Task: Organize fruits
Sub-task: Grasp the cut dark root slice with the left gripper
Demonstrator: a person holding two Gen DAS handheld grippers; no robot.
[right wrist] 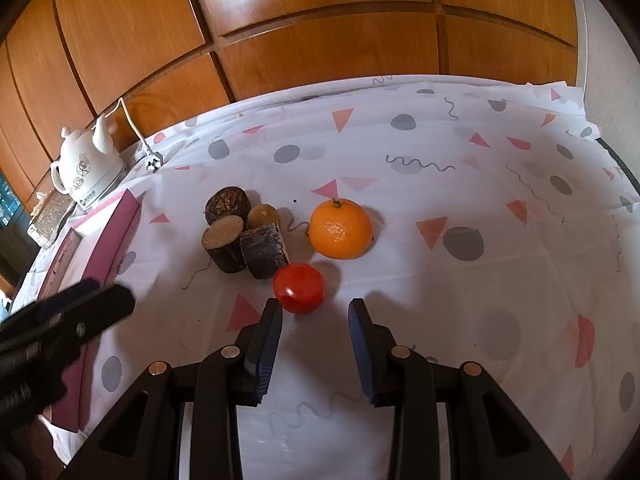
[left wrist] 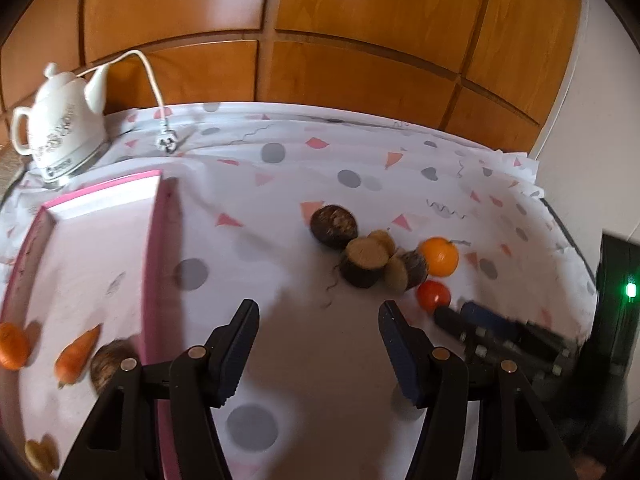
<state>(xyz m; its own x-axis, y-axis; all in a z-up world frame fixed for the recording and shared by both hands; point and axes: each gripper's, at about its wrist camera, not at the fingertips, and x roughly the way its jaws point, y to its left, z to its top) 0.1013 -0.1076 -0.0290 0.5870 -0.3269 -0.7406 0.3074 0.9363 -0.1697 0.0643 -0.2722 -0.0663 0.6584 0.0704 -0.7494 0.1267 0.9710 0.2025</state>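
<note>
Left wrist view: left claw (left wrist: 318, 312) spread wide, nothing between the jaws, hovering over the patterned cloth on the desk (left wrist: 360, 152). To the left, a pink-rimmed box (left wrist: 154, 240) holding a carrot (left wrist: 76, 354), an orange piece (left wrist: 12, 346) at the left edge, a dark brown round piece (left wrist: 108, 364) and a yellowish piece (left wrist: 40, 456) near the bottom. Farther right on the cloth, a cluster of dark brown cut chunks (left wrist: 362, 256), with an orange (left wrist: 439, 257) touching its right side and a tomato (left wrist: 433, 295) just nearer. Right claw (left wrist: 468, 320) reaching in beside the tomato, blurred. White kettle (left wrist: 60, 128) at far left, its cord and plug (left wrist: 167, 142) lying on the cloth.

Right wrist view: right claw (right wrist: 314, 306) open moderately, empty, with the tomato (right wrist: 299, 288) just beyond and touching the left fingertip, not between the jaws. Orange (right wrist: 341, 229) farther and slightly right, apart from the tomato. Brown chunks (right wrist: 244, 236) left of both. Pink box (right wrist: 116, 236) at left, kettle (right wrist: 88, 168) beyond it. Left claw (right wrist: 96, 300) entering from the left edge, blurred.
</note>
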